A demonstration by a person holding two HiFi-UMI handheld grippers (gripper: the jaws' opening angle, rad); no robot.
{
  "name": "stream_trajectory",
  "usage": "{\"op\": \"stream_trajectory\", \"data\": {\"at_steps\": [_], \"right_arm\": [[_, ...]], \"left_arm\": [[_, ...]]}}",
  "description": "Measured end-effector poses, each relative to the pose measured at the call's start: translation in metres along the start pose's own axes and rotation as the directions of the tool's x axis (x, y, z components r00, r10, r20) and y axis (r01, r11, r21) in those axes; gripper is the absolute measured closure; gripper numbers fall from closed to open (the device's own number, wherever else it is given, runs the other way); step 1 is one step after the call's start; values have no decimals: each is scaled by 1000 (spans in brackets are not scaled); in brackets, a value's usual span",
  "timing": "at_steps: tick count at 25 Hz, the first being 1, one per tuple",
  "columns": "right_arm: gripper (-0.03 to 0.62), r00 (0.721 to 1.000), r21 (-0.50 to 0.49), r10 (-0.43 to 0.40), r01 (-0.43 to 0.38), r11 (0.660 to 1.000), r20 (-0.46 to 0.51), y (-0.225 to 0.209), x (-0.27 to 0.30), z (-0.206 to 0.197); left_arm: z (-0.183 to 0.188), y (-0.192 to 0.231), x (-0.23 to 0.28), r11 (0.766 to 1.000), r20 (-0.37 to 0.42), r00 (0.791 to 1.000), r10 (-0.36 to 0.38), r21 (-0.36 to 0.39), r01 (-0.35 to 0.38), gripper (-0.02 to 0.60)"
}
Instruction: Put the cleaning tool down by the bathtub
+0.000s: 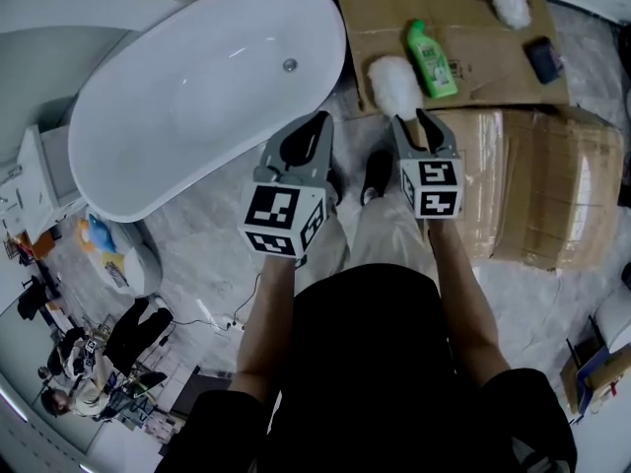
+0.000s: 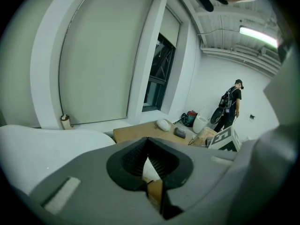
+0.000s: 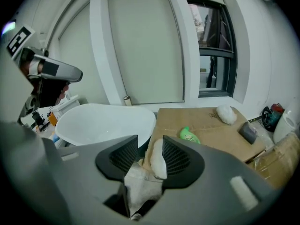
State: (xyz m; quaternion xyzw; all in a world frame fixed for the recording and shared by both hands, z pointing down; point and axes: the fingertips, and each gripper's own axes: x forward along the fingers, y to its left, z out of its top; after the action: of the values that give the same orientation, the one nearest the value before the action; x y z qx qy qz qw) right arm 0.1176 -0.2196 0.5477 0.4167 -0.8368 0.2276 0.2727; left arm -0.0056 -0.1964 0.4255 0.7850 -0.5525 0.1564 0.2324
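The white bathtub (image 1: 197,116) fills the upper left of the head view and shows in the right gripper view (image 3: 103,121). A white fluffy cleaning tool (image 1: 394,85) lies on the corner of a flat cardboard sheet (image 1: 493,52), next to the tub's end. Through the right gripper's gap the tool (image 3: 158,159) rests on that cardboard edge. My right gripper (image 1: 414,121) hovers above it, open, its jaws apart with nothing held (image 3: 150,142). My left gripper (image 1: 320,121) is shut and empty, with its jaw tips meeting (image 2: 147,142). It hangs over the floor beside the tub.
On the cardboard lie a green bottle (image 1: 431,59), a second white fluffy pad (image 1: 510,0) and a dark block (image 1: 543,59). A large cardboard box (image 1: 537,185) stands at the right. My shoes (image 1: 376,173) are on marble floor. A person (image 2: 232,107) stands far off.
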Motion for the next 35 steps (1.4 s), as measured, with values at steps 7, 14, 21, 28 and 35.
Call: {"op": "stream_trajectory", "data": {"at_steps": [7,14,21,28,35], "right_arm": [[447,1000,-13,-1,1,1000,27,11,-16,13],[447,995,-16,-62,64,998,79,29,-48,33],[447,976,3,-147,148,989,160,53,-97,44],[447,952,20,-195,196,980,234,93,-142,51],[468,925,20,-210,215,976,317,136,-189,64]], "left_arm": [[-1,13,-16,1000,-7,1000,8,4,-8,583],[6,3,-31,997,26,997,-70,19,70,583],[2,-11,-65,985,50,986,-162,69,158,583],[-4,-20,-102,968,71,970,-234,108,226,583],[-4,-26,-148,951,99,952,-289,147,273,583]]}}
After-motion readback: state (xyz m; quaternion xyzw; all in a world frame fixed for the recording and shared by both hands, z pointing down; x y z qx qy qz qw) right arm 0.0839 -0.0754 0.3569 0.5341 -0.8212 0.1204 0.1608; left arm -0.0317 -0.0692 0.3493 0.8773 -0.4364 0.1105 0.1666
